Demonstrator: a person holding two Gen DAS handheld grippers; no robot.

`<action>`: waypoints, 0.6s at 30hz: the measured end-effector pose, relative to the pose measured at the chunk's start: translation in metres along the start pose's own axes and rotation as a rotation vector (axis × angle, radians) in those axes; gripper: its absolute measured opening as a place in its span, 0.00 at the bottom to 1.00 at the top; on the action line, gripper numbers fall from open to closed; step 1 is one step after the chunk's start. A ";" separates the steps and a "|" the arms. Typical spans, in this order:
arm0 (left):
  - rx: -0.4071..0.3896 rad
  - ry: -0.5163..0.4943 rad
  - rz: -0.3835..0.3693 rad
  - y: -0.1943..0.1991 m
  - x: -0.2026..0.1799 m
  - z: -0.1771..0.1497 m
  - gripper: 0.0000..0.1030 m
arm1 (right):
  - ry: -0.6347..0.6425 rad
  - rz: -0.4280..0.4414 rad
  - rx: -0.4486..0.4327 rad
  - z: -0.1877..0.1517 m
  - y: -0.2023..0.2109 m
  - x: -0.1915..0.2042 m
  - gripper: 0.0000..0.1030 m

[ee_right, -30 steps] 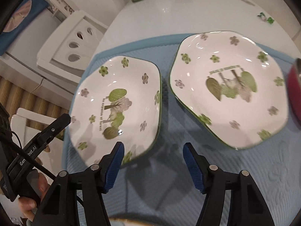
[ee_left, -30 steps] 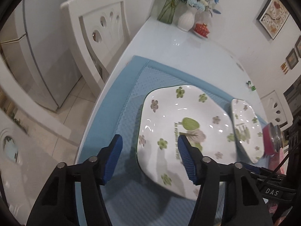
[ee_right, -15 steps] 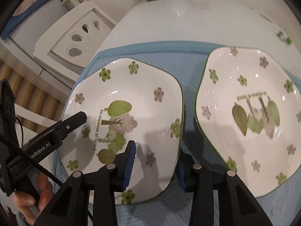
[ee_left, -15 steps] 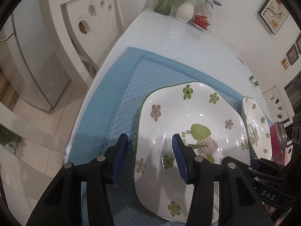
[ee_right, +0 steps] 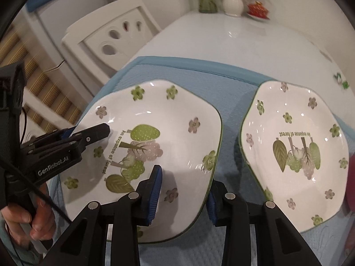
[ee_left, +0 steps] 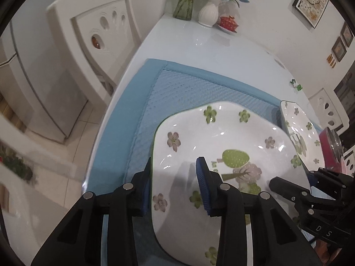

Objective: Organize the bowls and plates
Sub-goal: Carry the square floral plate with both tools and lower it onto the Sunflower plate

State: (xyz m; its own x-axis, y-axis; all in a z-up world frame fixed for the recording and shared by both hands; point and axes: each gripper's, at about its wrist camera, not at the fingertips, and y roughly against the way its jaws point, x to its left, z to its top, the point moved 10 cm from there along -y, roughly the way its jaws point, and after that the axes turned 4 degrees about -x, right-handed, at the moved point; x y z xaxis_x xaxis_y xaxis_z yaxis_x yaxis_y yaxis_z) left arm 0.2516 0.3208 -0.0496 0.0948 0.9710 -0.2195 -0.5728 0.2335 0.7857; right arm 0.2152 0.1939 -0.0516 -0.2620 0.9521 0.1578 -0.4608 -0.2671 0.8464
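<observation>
On the blue woven mat [ee_left: 177,93] covering our bench, the white square floral plate [ee_right: 155,133] now sits pinched at opposite rims: our left gripper [ee_left: 175,184] and right gripper [ee_right: 184,190] have just been closing their fingers onto it. We judge it ready to lift onto the matching plate [ee_right: 295,146] beside it.

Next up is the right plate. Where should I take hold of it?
Take the right plate by its raised rim at the near left edge, one finger over and one under. It lies flat on the blue mat and its rim flares up off it. Come from the gap beside the left plate; a red thing crowds its right side.
</observation>
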 end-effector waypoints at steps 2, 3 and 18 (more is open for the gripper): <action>-0.020 -0.006 -0.001 0.011 0.001 -0.003 0.32 | 0.014 0.016 -0.006 -0.004 0.006 0.006 0.34; -0.027 -0.014 0.003 0.017 0.002 -0.006 0.31 | 0.023 0.028 -0.010 -0.006 0.011 0.010 0.33; -0.103 -0.043 -0.021 0.106 -0.029 -0.041 0.31 | 0.091 0.040 -0.083 -0.049 0.099 0.025 0.33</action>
State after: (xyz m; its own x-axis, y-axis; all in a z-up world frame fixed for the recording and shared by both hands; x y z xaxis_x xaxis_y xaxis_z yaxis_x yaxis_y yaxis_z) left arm 0.1552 0.3156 0.0166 0.1408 0.9678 -0.2085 -0.6510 0.2492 0.7170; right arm 0.1214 0.1842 0.0110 -0.3557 0.9240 0.1406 -0.5159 -0.3195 0.7949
